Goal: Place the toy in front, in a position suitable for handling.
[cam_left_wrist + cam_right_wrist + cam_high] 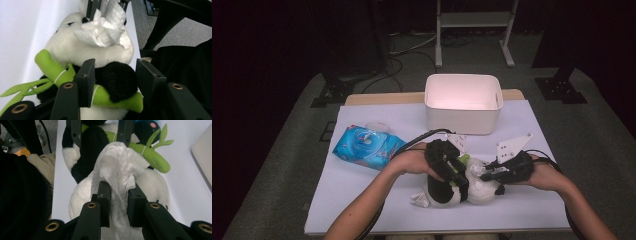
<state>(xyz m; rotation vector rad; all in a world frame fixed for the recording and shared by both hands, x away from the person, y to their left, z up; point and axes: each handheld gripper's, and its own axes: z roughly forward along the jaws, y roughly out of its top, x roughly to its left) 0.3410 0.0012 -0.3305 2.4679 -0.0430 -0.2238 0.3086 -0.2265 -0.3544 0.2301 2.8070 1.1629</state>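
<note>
The plush panda (462,185) lies low and centre in the high view, on the white table (362,200); the left gripper (113,77) stands partly open around its black arm and green bamboo, pads not pressing; the right gripper (118,195) is clamped on a crumpled white wipe (117,167) laid against the panda's white belly.
</note>
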